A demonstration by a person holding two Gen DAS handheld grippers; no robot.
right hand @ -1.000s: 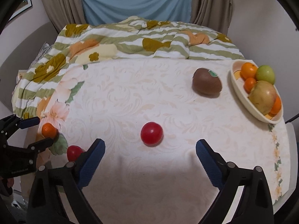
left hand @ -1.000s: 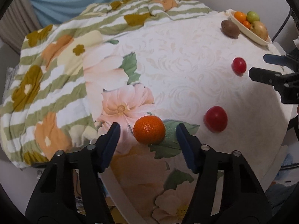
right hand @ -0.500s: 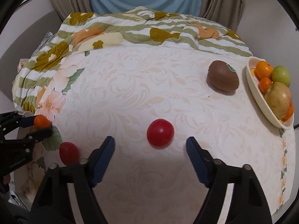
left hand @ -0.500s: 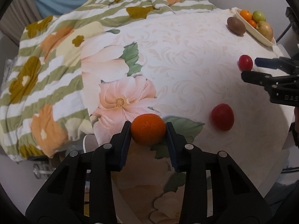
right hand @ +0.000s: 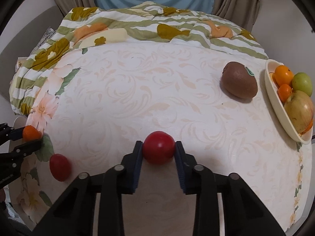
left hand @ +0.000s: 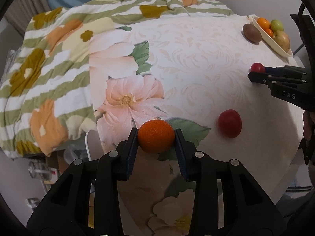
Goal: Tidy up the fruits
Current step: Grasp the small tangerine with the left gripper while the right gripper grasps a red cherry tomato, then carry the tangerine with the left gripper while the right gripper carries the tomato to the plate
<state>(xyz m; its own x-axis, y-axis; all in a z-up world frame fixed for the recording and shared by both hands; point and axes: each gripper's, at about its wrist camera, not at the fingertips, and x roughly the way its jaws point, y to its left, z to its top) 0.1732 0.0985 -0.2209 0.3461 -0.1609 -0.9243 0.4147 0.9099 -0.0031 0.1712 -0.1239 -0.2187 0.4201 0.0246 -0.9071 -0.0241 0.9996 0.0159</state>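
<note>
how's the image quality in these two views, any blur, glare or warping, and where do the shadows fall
Left wrist view: fisheye warping bends the table edge, dark vignette in the corners, orange sharp, no obvious glare. Right wrist view: same barrel distortion, soft shadow beneath the held red fruit and beside the kiwi, blanket slightly softer at the back.

Two grippers: left gripper (left hand: 156,137), right gripper (right hand: 158,153). Two red tomatoes (right hand: 158,150) (right hand: 59,167). One loose orange mandarin (left hand: 156,136). One brown kiwi (right hand: 239,82). One cream bowl (right hand: 275,100) at the tablecloth's right edge, holding at least three oranges (right hand: 283,74), one green fruit (right hand: 302,83), one yellowish apple (right hand: 299,111).
</note>
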